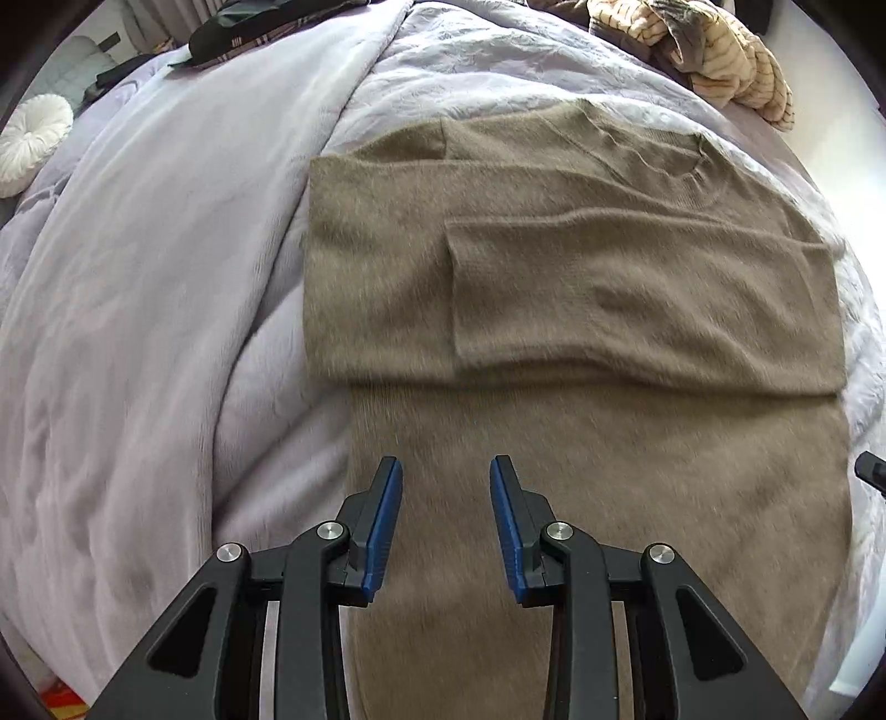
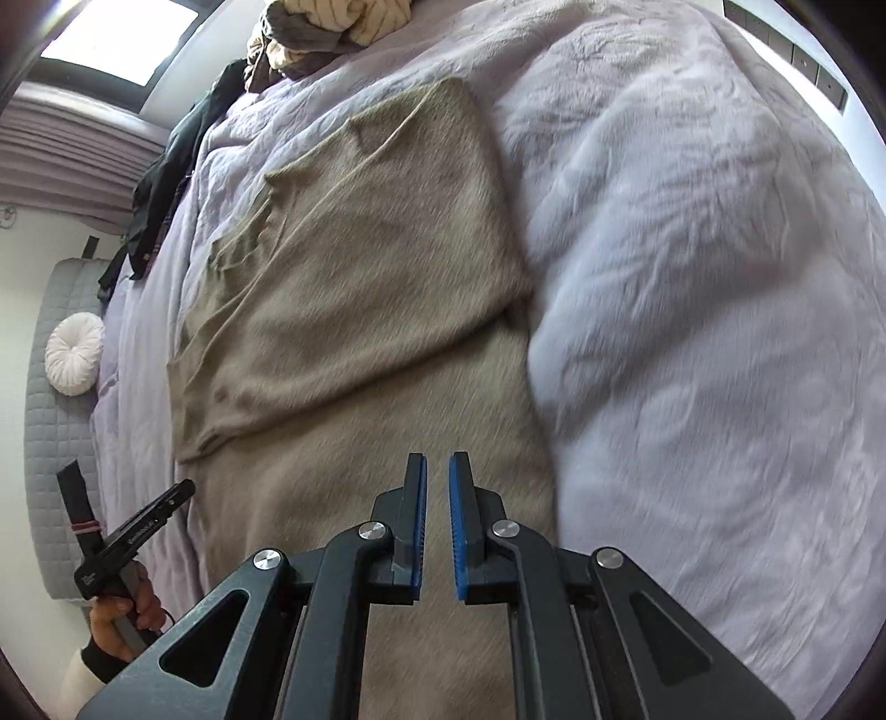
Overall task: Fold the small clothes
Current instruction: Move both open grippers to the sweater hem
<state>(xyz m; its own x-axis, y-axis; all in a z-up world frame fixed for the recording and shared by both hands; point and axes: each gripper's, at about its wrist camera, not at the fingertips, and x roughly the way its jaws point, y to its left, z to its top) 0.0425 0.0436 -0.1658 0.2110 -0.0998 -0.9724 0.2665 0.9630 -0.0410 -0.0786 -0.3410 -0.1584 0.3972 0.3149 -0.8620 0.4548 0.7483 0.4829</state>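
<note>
A taupe knit sweater (image 1: 554, 288) lies flat on the lavender bedding (image 1: 166, 277), with its sleeves folded across the chest and its lower body stretching toward me. My left gripper (image 1: 446, 471) hovers over the lower body near the sweater's left edge, jaws apart, nothing between the blue pads. In the right wrist view the same sweater (image 2: 360, 304) runs up the middle. My right gripper (image 2: 437, 465) is above its lower part near the right edge, pads almost together and holding nothing. A person's hand (image 2: 119, 615) at the lower left holds the other gripper's handle.
A heap of cream striped and brown clothes (image 1: 714, 55) sits at the far end of the bed, dark garments (image 1: 266, 27) at the far left. A white round cushion (image 2: 75, 354) rests against a grey quilted panel (image 2: 55, 471). A puffy white comforter (image 2: 692, 304) rises right of the sweater.
</note>
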